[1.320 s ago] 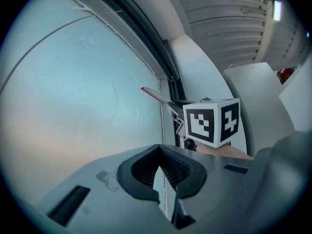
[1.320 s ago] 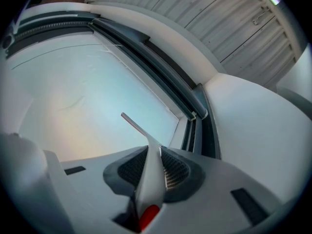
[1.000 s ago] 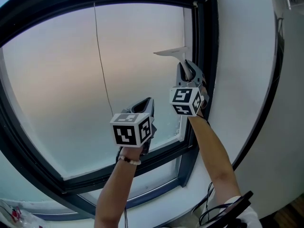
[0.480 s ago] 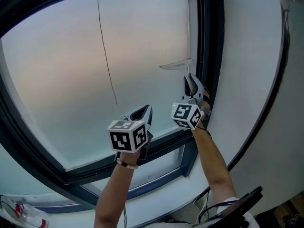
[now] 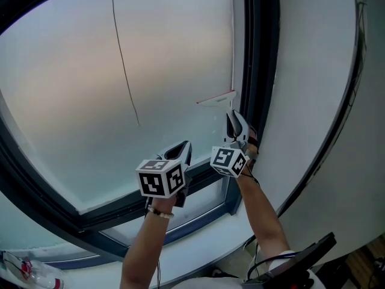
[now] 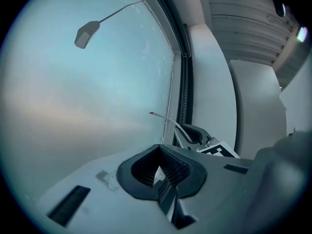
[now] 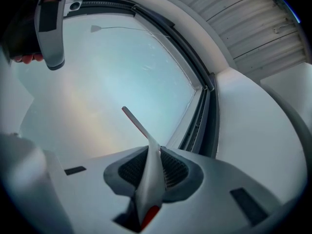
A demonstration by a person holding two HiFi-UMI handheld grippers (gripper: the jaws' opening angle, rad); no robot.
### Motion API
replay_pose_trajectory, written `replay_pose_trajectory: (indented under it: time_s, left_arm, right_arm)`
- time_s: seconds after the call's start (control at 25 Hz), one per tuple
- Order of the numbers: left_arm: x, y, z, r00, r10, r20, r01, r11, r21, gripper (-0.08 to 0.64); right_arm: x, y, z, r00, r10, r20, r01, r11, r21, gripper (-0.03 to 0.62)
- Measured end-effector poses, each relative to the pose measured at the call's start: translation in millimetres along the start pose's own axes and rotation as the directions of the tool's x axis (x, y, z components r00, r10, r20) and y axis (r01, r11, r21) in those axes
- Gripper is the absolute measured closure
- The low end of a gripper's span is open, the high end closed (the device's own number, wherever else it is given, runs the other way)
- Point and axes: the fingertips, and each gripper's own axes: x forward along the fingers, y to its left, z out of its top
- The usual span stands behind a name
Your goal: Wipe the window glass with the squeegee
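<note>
One view, its own, shows right gripper (image 7: 154, 154) clamping squeegee (image 7: 149, 185).

- Squeegee (image 5: 218, 99) is showing white, with a red tip.
- Window glass (image 5: 120, 71) is glowing pale blue and pink.
- Window frame (image 5: 264, 71) is looking dark.

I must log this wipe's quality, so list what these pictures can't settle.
- Head view: whether the squeegee blade touches the glass; too small, seen edge-on.
- Head view: the squeegee handle's lower end, hidden by the right gripper.
- Head view: the clear object at bottom left, cut off by the edge.
</note>
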Motion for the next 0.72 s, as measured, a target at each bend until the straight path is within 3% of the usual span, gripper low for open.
replay_pose_trajectory:
  time_s: [0.72]
  left_arm:
    - [6,10,-76,0.995,0.024,-0.095,-0.033,0.994,-0.101,0.56]
  right_arm:
    - [-62,78,-98,0.986,0.106,-0.126,-0.111,0.993,-0.032,0.531]
